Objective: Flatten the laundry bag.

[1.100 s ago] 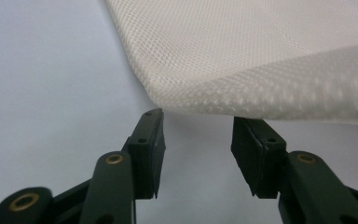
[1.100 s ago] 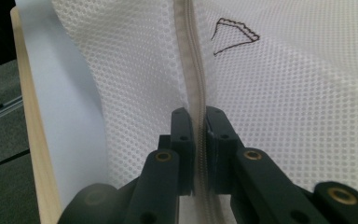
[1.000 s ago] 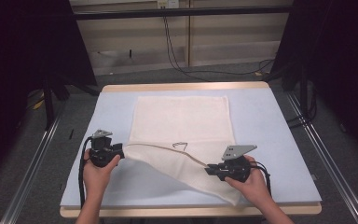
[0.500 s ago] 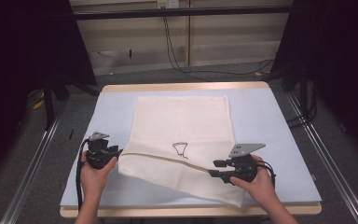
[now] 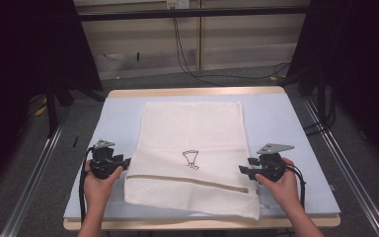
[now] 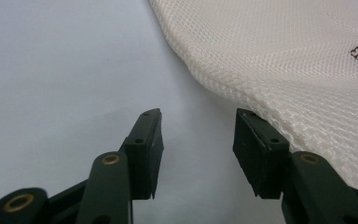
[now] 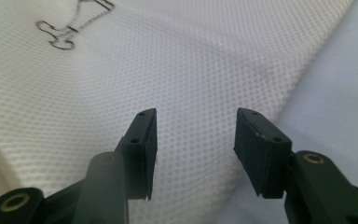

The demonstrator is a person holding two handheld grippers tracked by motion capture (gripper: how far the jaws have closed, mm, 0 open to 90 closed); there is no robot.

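Since the earlier frames, the white mesh bag (image 5: 192, 158) has gone from a lifted, diagonally draped fold to lying flat, and both hands have drawn outward to its sides. Right gripper (image 5: 244, 171): jaws have just been opening; in the right gripper view they stand apart above the mesh with nothing pressed between the pads (image 7: 144, 149), the bag's edge running beside the right jaw. Left gripper (image 5: 126, 161): jaws have widened slightly and stand apart; in the left gripper view they are over bare table, the bag's edge (image 6: 279, 70) just beside the right jaw, nothing between the pads. Mesh bag: spread at the middle of the pale blue table (image 5: 286, 118), near edge close to the table's front, a beige band (image 5: 187, 180) crossing its lower part, a small black printed mark (image 5: 191, 159) at its centre. Left hand (image 5: 98, 185) and right hand (image 5: 281, 185) rest at the bag's left and right edges respectively.
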